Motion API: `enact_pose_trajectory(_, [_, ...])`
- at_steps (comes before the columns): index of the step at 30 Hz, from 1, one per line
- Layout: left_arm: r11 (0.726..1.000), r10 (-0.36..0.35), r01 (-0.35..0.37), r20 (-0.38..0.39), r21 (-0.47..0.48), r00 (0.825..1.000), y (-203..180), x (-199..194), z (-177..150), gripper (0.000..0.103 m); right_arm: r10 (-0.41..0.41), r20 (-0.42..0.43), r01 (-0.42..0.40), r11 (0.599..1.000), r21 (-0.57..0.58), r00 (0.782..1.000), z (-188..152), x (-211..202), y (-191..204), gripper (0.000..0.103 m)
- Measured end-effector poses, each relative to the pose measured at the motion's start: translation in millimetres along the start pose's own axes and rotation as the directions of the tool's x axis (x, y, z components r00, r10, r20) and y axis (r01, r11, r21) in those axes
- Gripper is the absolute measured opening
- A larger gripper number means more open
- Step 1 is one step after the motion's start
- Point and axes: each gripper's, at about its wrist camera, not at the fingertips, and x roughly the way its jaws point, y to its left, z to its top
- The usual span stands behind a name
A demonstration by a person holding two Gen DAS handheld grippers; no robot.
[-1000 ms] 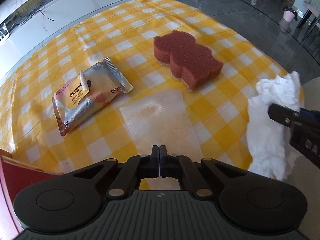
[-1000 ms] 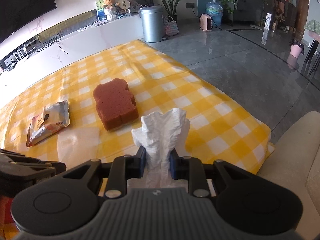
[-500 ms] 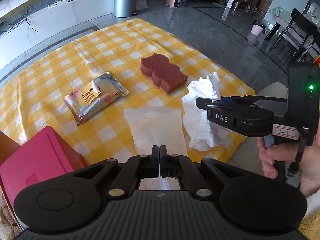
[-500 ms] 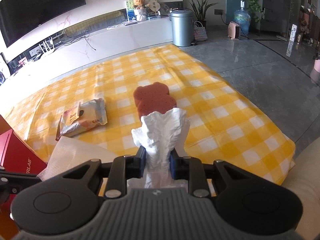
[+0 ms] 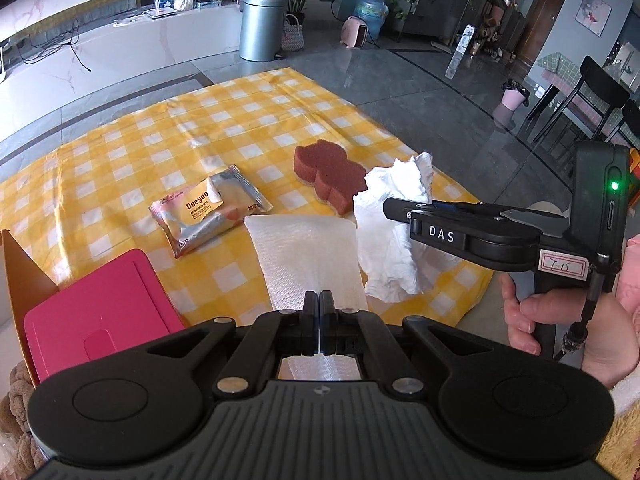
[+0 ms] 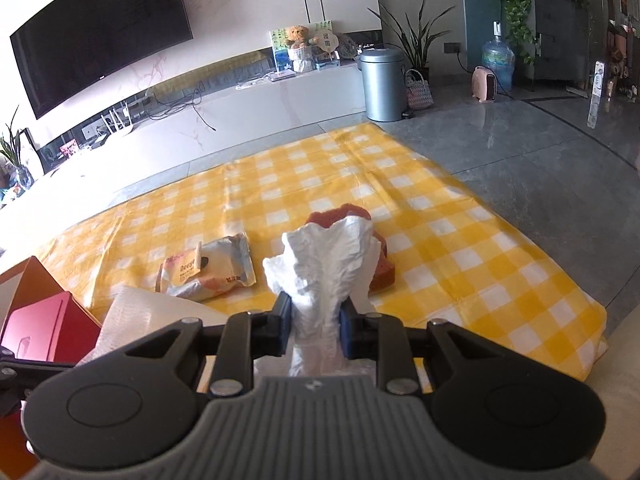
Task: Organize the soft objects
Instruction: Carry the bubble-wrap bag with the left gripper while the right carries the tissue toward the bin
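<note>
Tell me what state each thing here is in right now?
Left hand-held gripper: shut on the mesh cloth, which is lifted.
Right hand-held gripper: shut on the crumpled tissue, held up.
Sponge: lying flat on the checked cloth.
Wipes pack: lying flat, flap closed.
Pink box: lid shut.

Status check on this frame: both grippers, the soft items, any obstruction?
Left gripper shut on mesh cloth. Right gripper shut on crumpled white tissue. Sponge and wipes pack on checked cloth. Nothing blocking.
</note>
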Motion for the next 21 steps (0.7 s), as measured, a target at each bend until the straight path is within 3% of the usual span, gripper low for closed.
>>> enact_pose_trajectory(9, [1.0, 0.008, -0.006, 0.073, -0.019, 0.997, -4, -3, 13, 0.0, 0.016, 0.041, -0.017, 0.999, 0.032, 0.999, 7, -3, 7, 0.023])
enact_pose_trajectory(21, [0.993, 0.019, -0.001, 0.155, -0.119, 0.988, 14, -27, 33, 0.0, 0.033, 0.091, -0.043, 0.993, 0.106, 0.995, 13, -8, 8, 0.023])
